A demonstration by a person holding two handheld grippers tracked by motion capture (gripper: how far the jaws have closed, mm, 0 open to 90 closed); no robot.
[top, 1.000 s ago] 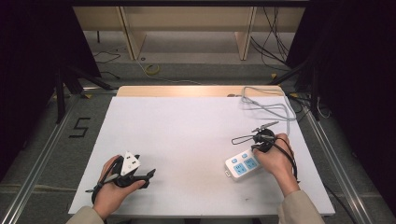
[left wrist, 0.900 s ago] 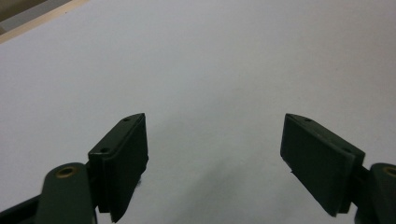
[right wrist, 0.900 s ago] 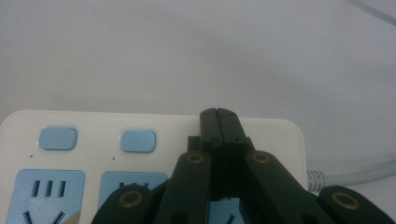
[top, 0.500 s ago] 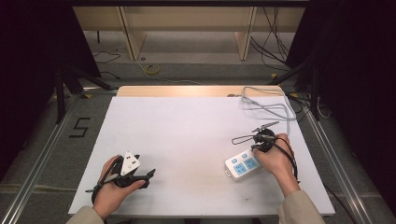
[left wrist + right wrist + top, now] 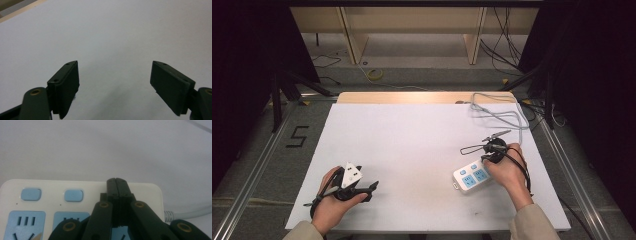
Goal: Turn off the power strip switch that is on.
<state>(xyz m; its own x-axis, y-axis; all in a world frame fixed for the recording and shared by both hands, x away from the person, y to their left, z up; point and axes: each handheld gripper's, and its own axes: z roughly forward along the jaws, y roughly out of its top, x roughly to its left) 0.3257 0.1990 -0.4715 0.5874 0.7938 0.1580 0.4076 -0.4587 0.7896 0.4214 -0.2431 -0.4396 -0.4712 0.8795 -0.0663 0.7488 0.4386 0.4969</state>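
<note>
A white power strip (image 5: 470, 175) with pale blue sockets and two pale blue buttons lies flat on the white table (image 5: 412, 145), on the right side and toward the near edge, turned at a slant to the table's sides. Its grey cable (image 5: 504, 117) leaves the far end of the strip and runs in loose loops toward the far right corner of the table, where it passes over the edge.

The right gripper (image 5: 117, 182) is over the power strip, held in the person's right hand (image 5: 507, 172), which lies just beside the strip's far end. Its two black jaws are pressed flat together with nothing between them, and in the right gripper view their joined tips sit over the strip's top face near one end, to the right of the two buttons. Whether the tips actually touch the plastic cannot be told.

The left gripper (image 5: 115, 80) is well apart from the strip, at the near left of the table, held in the left hand (image 5: 332, 205). Its jaws stand wide apart over bare white surface, with nothing between them.

Beyond the table's far edge a wooden frame (image 5: 412, 25) stands on the floor.
</note>
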